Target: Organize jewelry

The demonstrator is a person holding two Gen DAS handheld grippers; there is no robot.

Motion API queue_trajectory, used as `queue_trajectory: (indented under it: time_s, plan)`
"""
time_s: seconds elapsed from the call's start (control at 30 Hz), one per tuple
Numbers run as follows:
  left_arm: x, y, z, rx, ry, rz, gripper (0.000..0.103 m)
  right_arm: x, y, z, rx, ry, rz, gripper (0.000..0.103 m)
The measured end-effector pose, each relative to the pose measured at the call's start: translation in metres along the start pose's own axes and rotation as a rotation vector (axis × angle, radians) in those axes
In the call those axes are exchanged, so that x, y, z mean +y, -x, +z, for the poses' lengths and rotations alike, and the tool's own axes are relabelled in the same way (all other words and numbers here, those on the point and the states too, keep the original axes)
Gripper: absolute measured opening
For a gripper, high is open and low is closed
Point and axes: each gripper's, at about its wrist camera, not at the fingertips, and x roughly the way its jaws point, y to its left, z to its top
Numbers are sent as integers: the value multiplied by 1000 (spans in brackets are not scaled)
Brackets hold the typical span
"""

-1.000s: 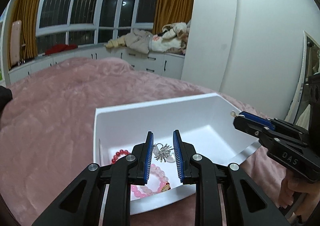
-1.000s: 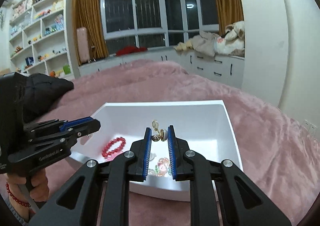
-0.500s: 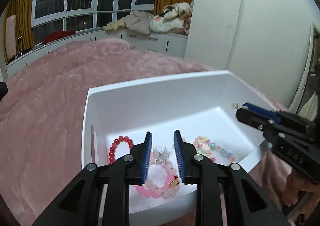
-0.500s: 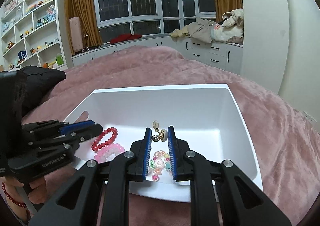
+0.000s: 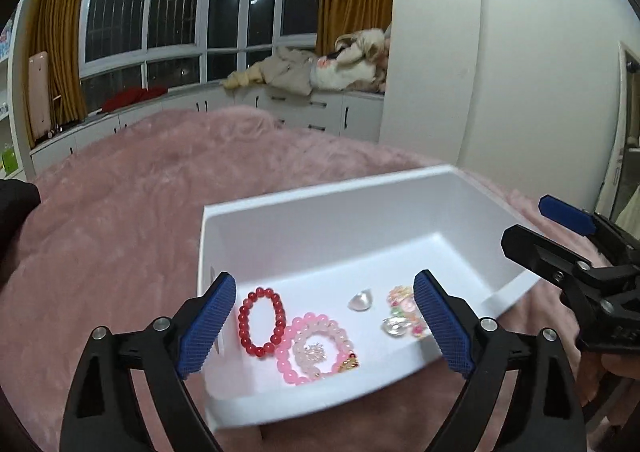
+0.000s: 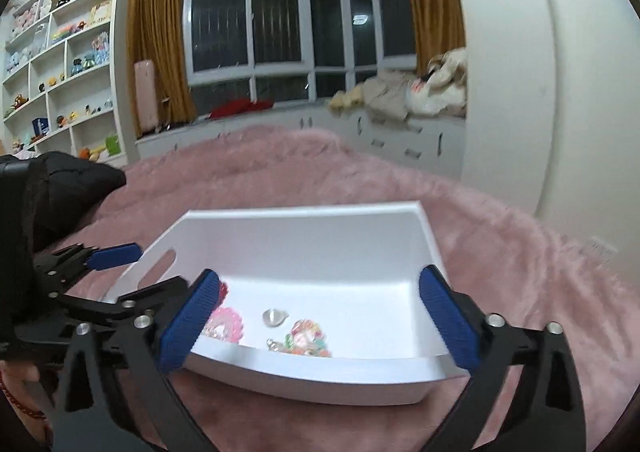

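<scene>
A white bin [image 5: 320,207] [image 6: 304,236] sits on the pink bed. Inside lie a red bead bracelet [image 5: 262,322], a pink bead bracelet [image 5: 316,348] [image 6: 224,324] with a silver spiky piece [image 5: 315,350] in its ring, a clear drop-shaped piece [image 5: 361,300] [image 6: 274,316] and a colourful bead cluster [image 5: 404,308] [image 6: 306,338]. My left gripper [image 5: 324,328] is open and empty over the bin's near edge. My right gripper [image 6: 316,326] is open and empty over the bin's near right side.
The pink fluffy bedspread [image 5: 120,211] [image 6: 520,252] surrounds the bin. A white wall [image 5: 540,71] stands to the right, window cabinets [image 6: 400,139] with piled clothes at the back, toy shelves [image 6: 60,71] at the left. A black bundle [image 6: 72,179] lies at the left.
Both grippers have opened wide. The silver spiky piece dropped from the left gripper onto the pink bracelet; the gold earring left the right gripper and is not clearly seen.
</scene>
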Motion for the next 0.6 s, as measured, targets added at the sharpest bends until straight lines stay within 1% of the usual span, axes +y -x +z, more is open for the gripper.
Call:
queue_trajectory:
  time_s: [0.13, 0.27, 0.37, 0.6]
  plan:
    - [-5, 23, 5, -26, -5, -5, 94, -2, 27, 7, -36, -4, -17, 98]
    - [-13, 44, 7, -48, -22, 13, 95, -4, 53, 12, -58, -4, -13, 98]
    - [-17, 54, 3, -36, -25, 28, 96, -3, 66, 11, -20, 6, -7, 98]
    - [-29, 72, -11, 0, -53, 58, 96, 0, 82, -6, 62, 41, -14, 98]
